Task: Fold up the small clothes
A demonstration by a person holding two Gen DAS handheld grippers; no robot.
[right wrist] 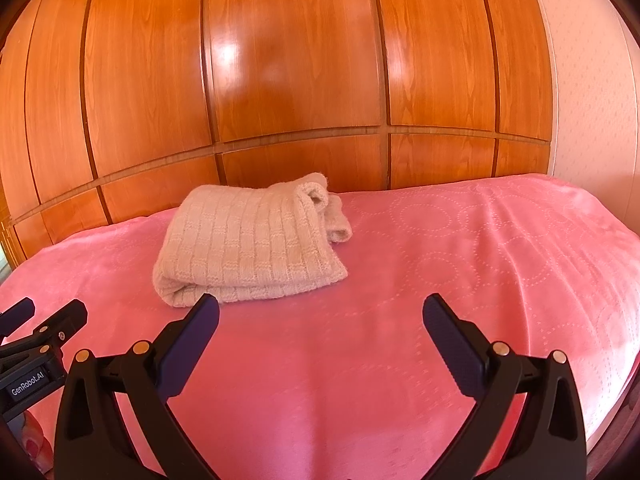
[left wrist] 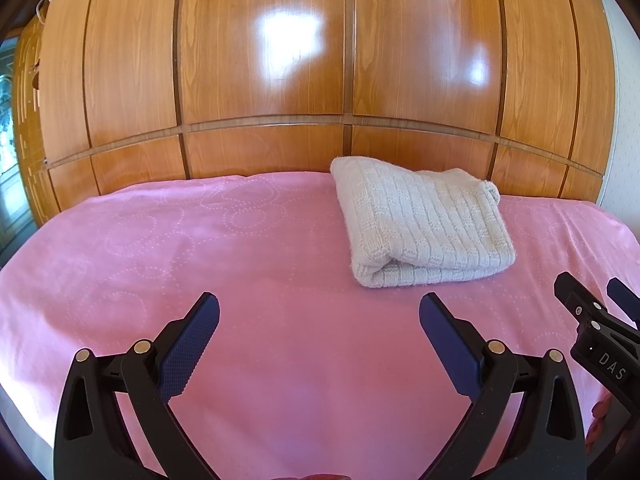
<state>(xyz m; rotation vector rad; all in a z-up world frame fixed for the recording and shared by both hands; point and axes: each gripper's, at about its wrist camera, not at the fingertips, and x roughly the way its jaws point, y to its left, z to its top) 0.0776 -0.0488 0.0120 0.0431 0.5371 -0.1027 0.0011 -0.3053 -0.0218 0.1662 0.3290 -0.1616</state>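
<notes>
Sweater: the white sweater (left wrist: 420, 220) lay folded on the pink bedspread (left wrist: 200, 240), near the wardrobe (left wrist: 260, 60).
Left gripper (left wrist: 319, 320): fingers spread, empty.
Right gripper (right wrist: 321, 320): likewise.
Progress: folding looked done; far edge perhaps untidy.

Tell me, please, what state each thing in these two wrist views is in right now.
Knitted garment: folded into a compact stack, lying on the bedspread, untouched by either gripper.
Pink bedspread: spread fairly flat, slight creases.
Left gripper: open, empty, above the bedspread short of the garment.
Right gripper: open, empty, just short of the garment's near edge.
Wooden wardrobe doors: closed.
</notes>
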